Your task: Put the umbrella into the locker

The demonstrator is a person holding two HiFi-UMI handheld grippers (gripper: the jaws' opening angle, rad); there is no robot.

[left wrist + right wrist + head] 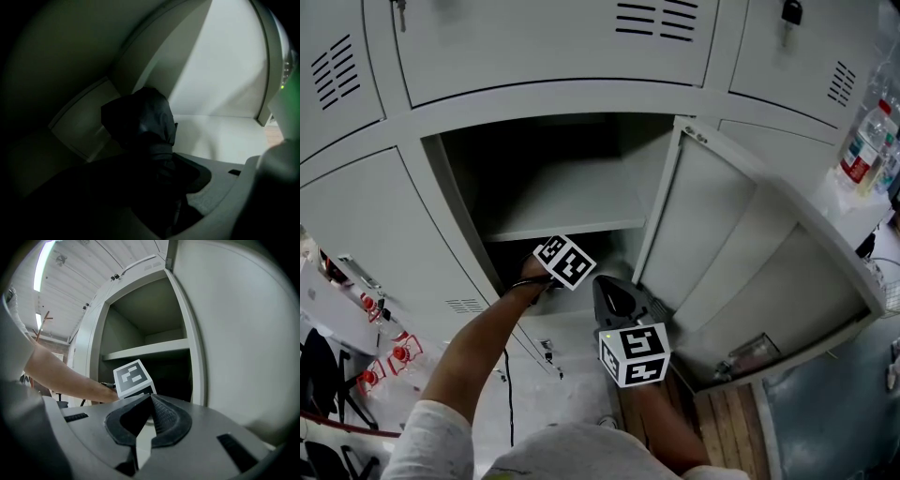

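The step in hand is judged to be the setting-down of the umbrella (140, 122) in the compartment below the shelf (572, 202) of the locker (562, 98). It is done well if the load is carried deeper under the shelf until its far end is borne by the floor or back wall of that compartment, and only then are the jaws let apart. A release made too near the opening risks the bundle being tipped out. The withdrawal is best made straight back, so that loose fabric is not dragged along by the pads.

The left gripper (161, 197) is seen closed round the folded black umbrella, which is pinched between the jaws and juts away from them, bunched cloth end foremost. Umbrella and jaws alike are placed below the shelf, inside the shadowed compartment. Whether the umbrella is touching the floor there cannot be told. The right gripper (150, 401) is held outside, below and in front of the shelf, its jaws closed tip to tip with nothing between them. The door (694, 225) is swung wide to the right of the shelf.
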